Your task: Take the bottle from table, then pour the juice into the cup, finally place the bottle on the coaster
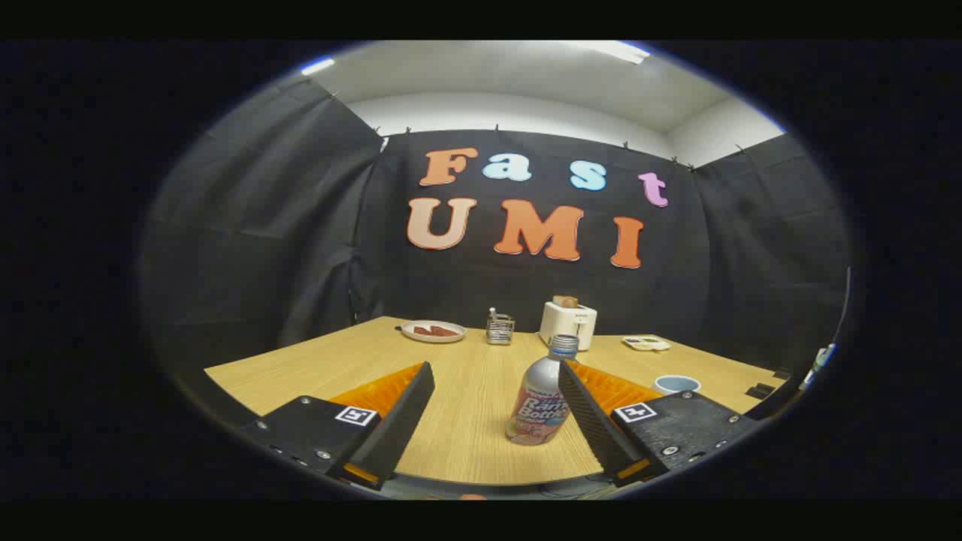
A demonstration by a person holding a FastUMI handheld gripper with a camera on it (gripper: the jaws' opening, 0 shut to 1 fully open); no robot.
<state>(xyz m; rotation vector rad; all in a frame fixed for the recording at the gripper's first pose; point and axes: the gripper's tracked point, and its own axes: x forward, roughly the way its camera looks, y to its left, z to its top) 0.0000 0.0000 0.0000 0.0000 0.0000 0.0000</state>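
A silver bottle [543, 396] with a pink label and a bare threaded neck stands upright on the wooden table [458, 421]. It sits between my fingers, close against the right finger [594, 421] and well apart from the left finger [391, 421]. My gripper [496, 370] is open around it, with only the right finger near the bottle. A light blue cup [676, 384] stands on the table beyond the right finger. A flat pale square thing [646, 343], maybe the coaster, lies farther back to the right.
At the back of the table stand a white toaster [568, 323] with a slice in it, a small wire rack [500, 329] and a plate [433, 331] with brown food. Black cloth walls close in the booth. The table's front edge lies just below my fingers.
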